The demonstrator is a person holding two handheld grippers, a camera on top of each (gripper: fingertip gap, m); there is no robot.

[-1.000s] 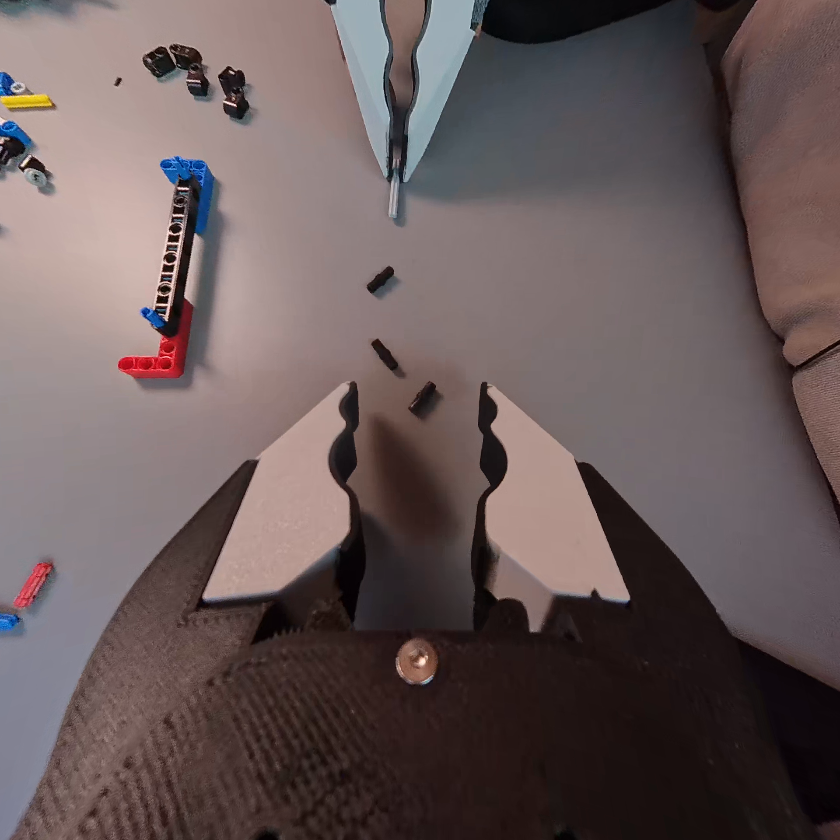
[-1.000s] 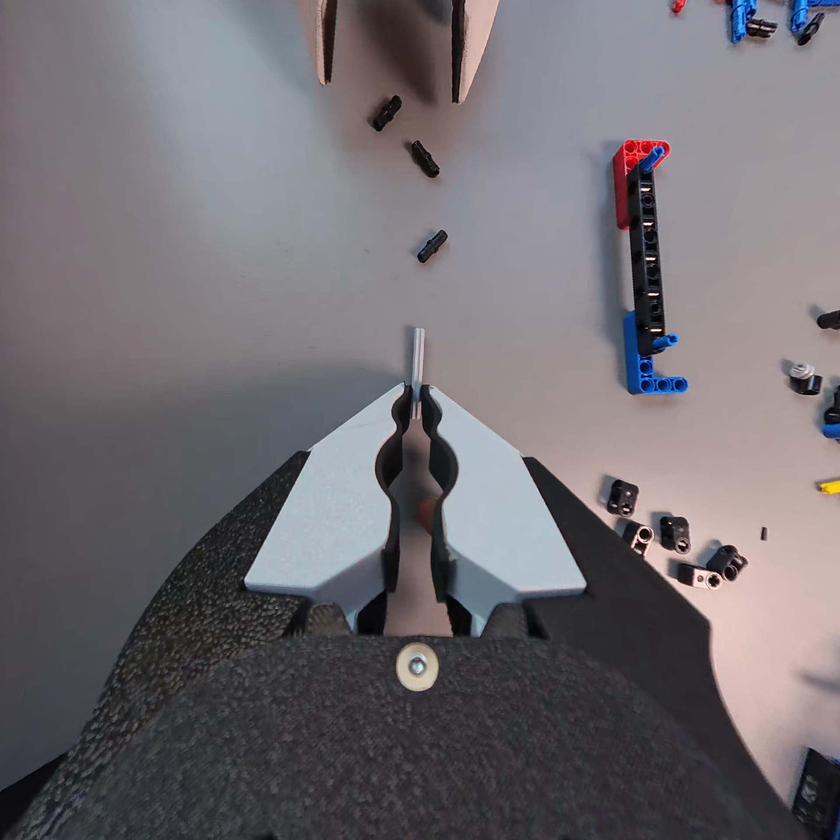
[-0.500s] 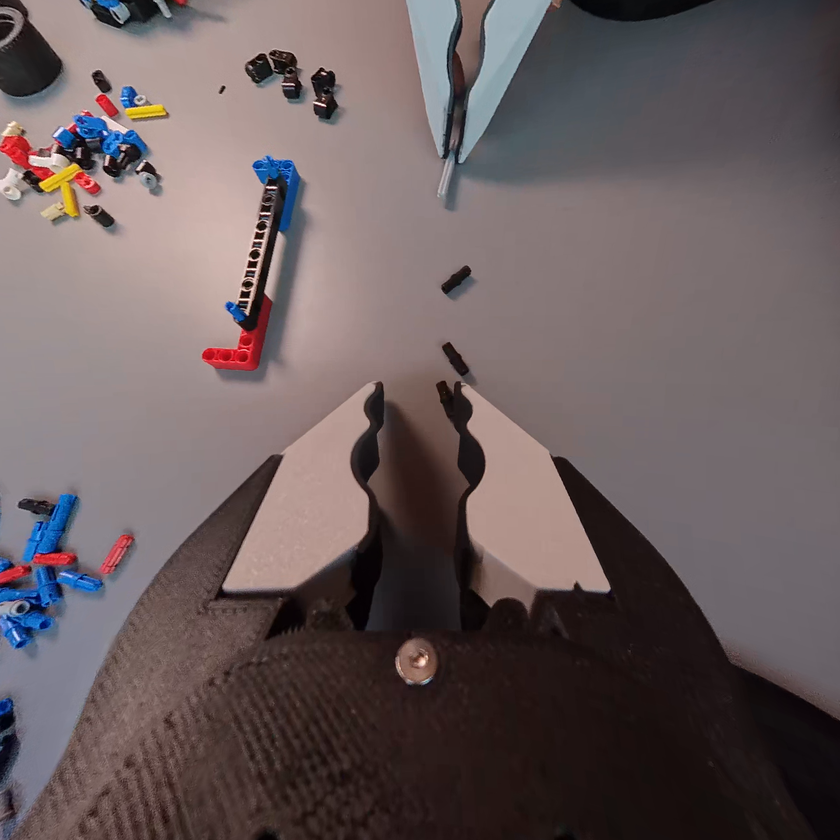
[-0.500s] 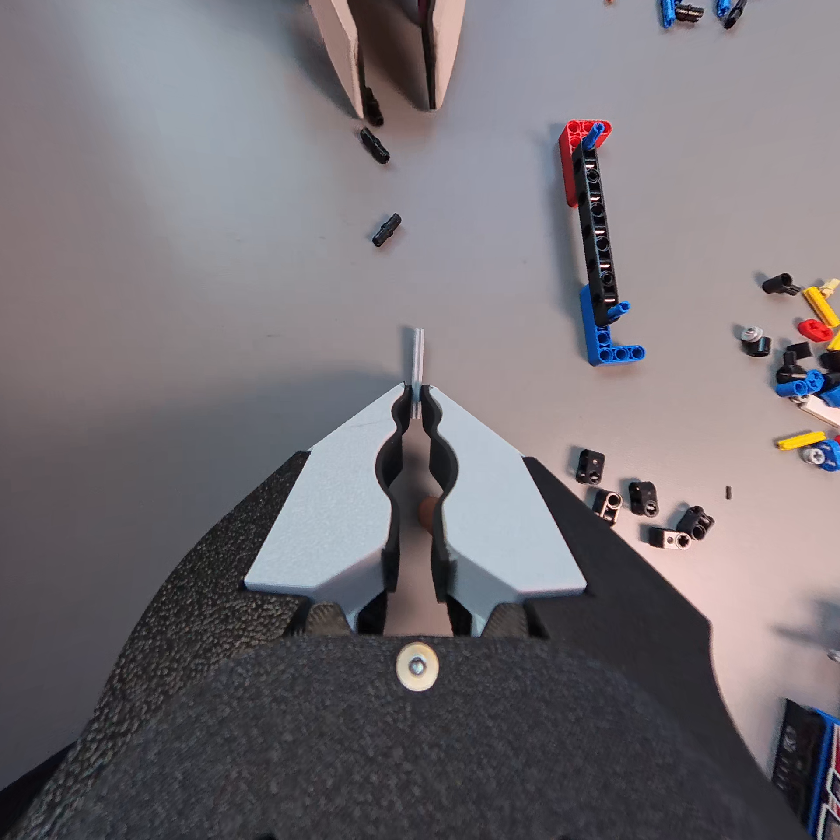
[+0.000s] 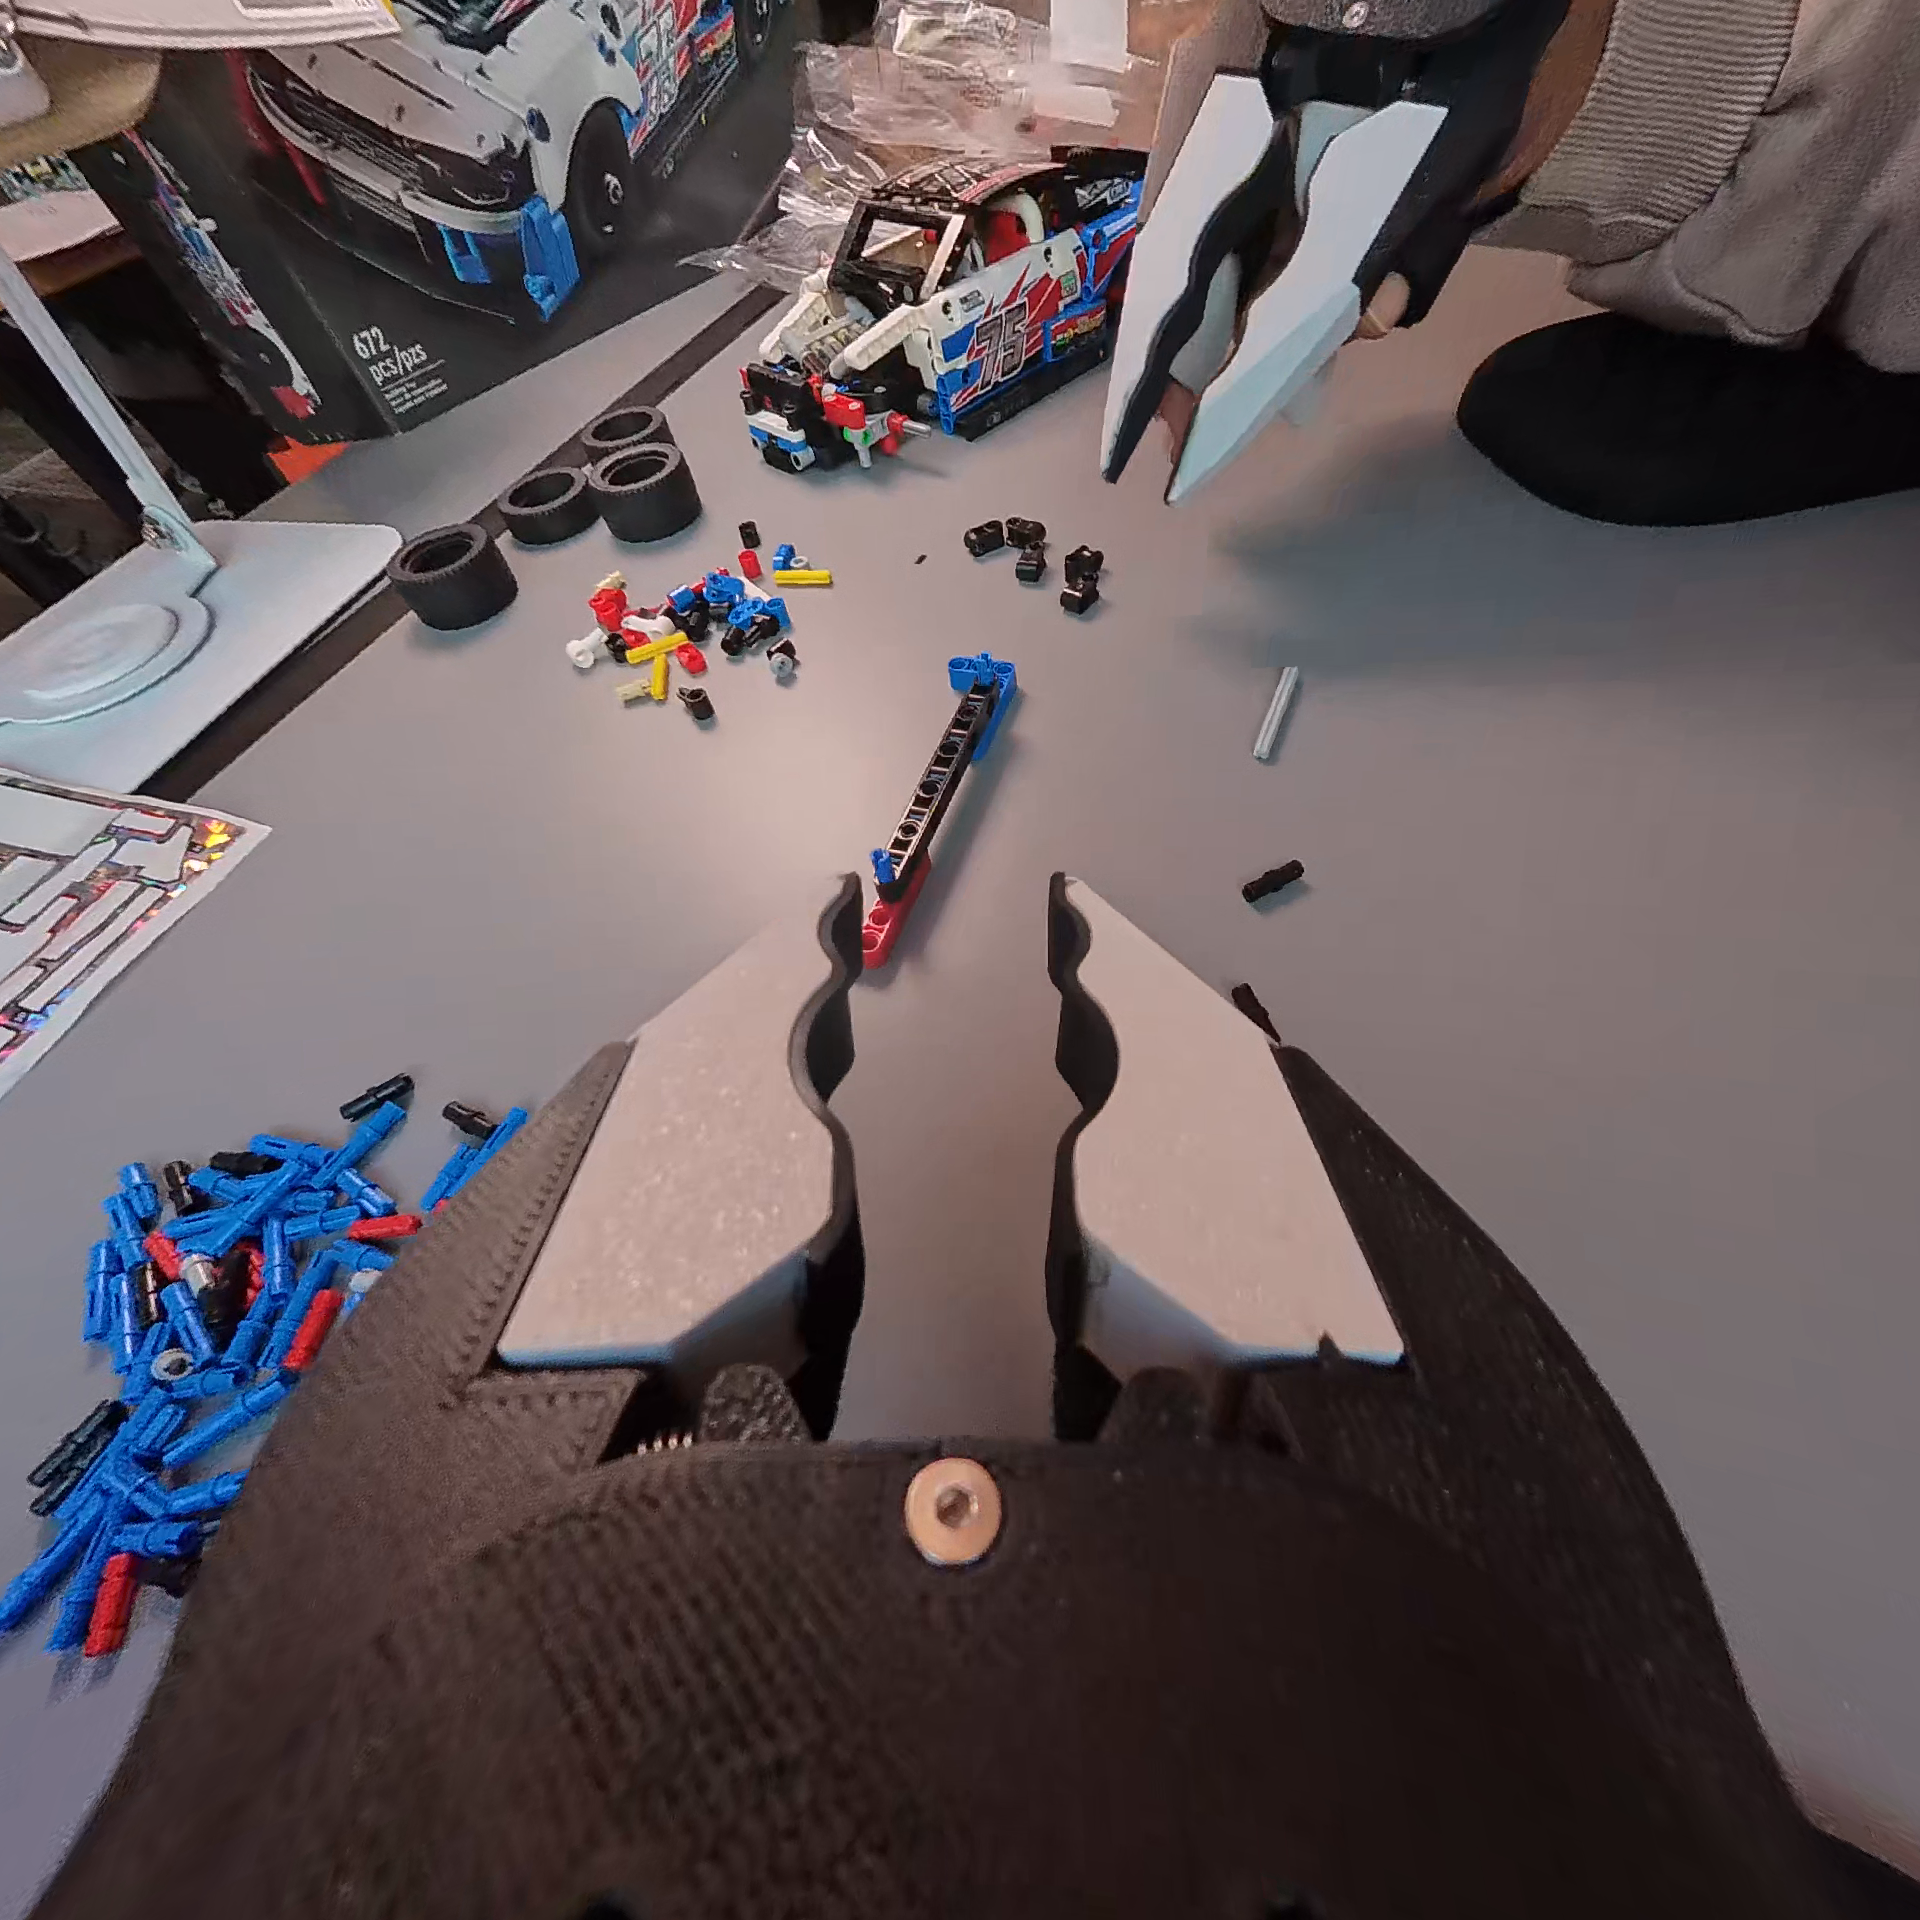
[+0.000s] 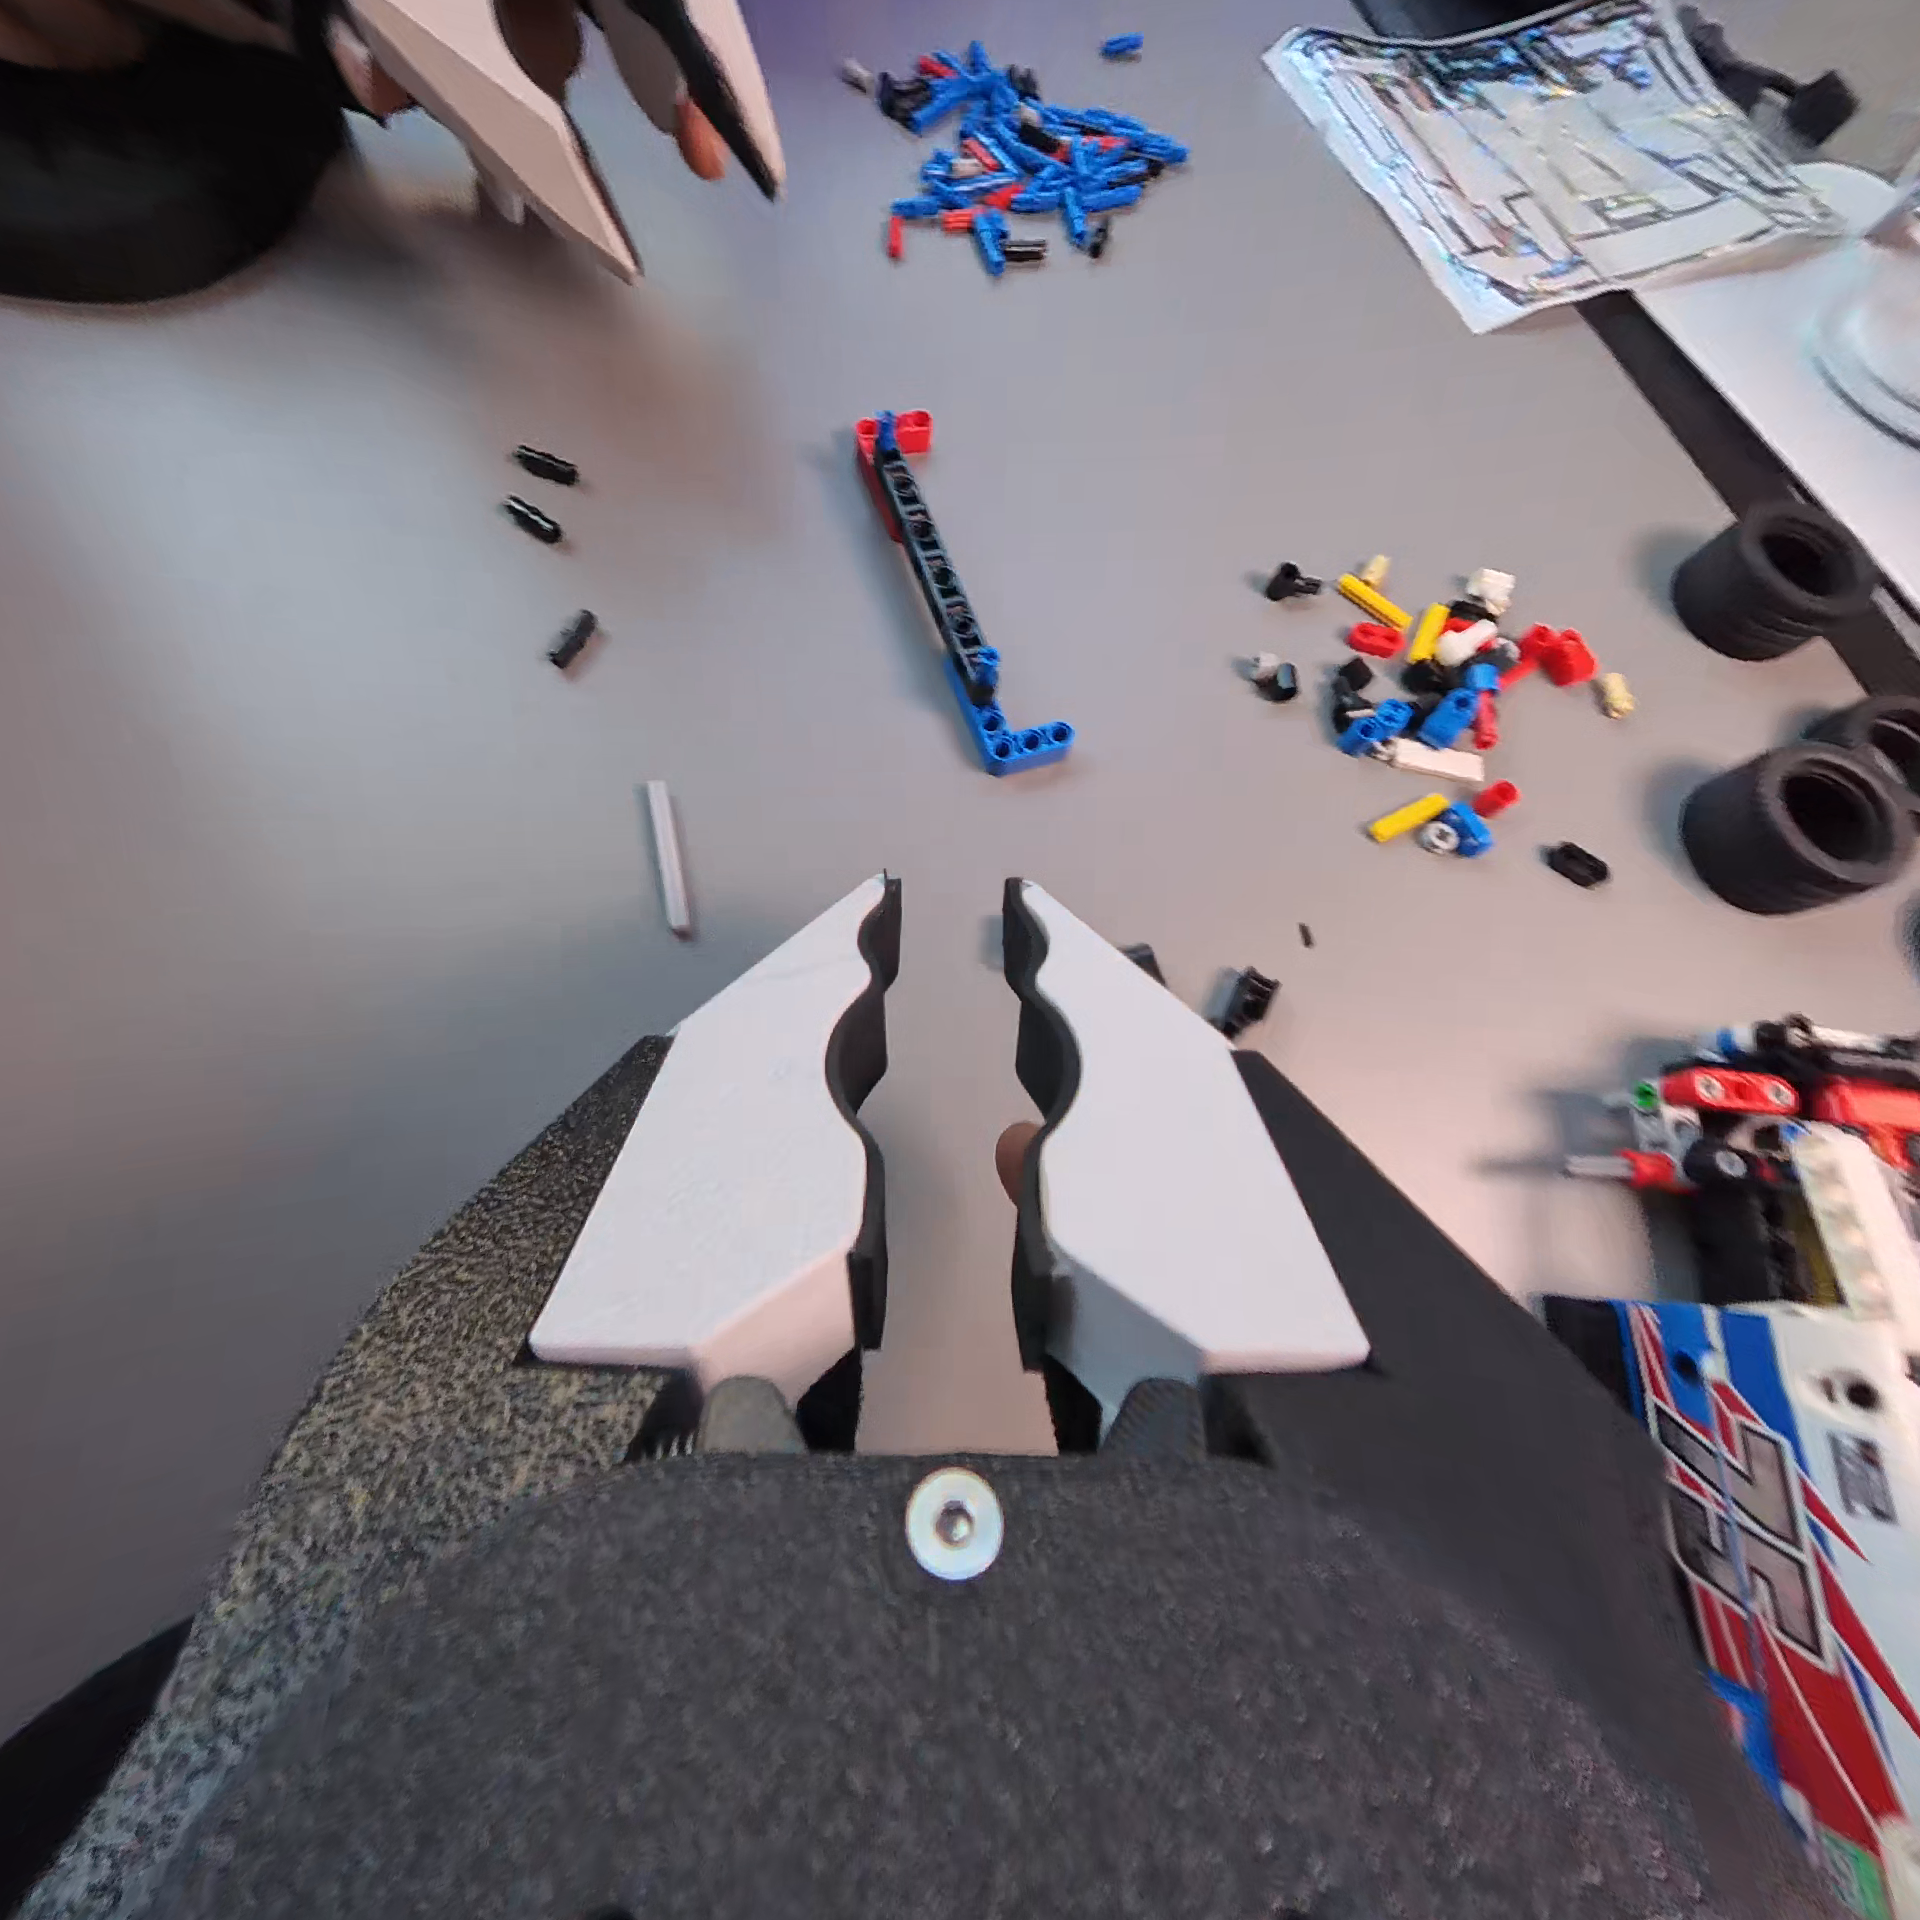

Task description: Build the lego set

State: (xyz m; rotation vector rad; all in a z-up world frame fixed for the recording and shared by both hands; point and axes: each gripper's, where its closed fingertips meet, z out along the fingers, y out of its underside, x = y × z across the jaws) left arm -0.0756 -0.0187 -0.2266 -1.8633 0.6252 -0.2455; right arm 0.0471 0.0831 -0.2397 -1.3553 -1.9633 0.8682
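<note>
My left gripper (image 5: pixel 954 888) is open and empty above the grey table (image 5: pixel 1558 1039). Just ahead of its fingertips lies a black beam (image 5: pixel 940 784) joined to a red L-piece and a blue L-piece; it also shows in the right wrist view (image 6: pixel 935 566). A grey axle (image 5: pixel 1276 712) lies loose on the table, left of my right gripper's fingertips (image 6: pixel 667 854). My right gripper (image 6: pixel 951 885) is open and empty. Three black pins (image 6: pixel 532 520) lie on the table; one (image 5: pixel 1272 881) is right of my left gripper. Each gripper shows raised in the other's view.
A part-built lego car (image 5: pixel 935 322) stands at the back, with black tyres (image 5: pixel 623 478) and the set's box (image 5: pixel 416 208). A heap of mixed small parts (image 5: pixel 696 623), several black connectors (image 5: pixel 1039 556), a blue pin pile (image 5: pixel 208 1299) and a sticker sheet (image 5: pixel 83 883) lie around. Left tips to right tips: about 15 centimeters. The grey axle (image 5: pixel 1276 712) lies some 7 centimeters from my right tips, 12 centimeters from my left tips. Look for it in the right wrist view (image 6: pixel 662 847) too.
My right gripper opened and let go of the grey axle, which now lies on the table. Both grippers lifted and drew back. My left gripper narrowed by a black pin, then widened without it.
</note>
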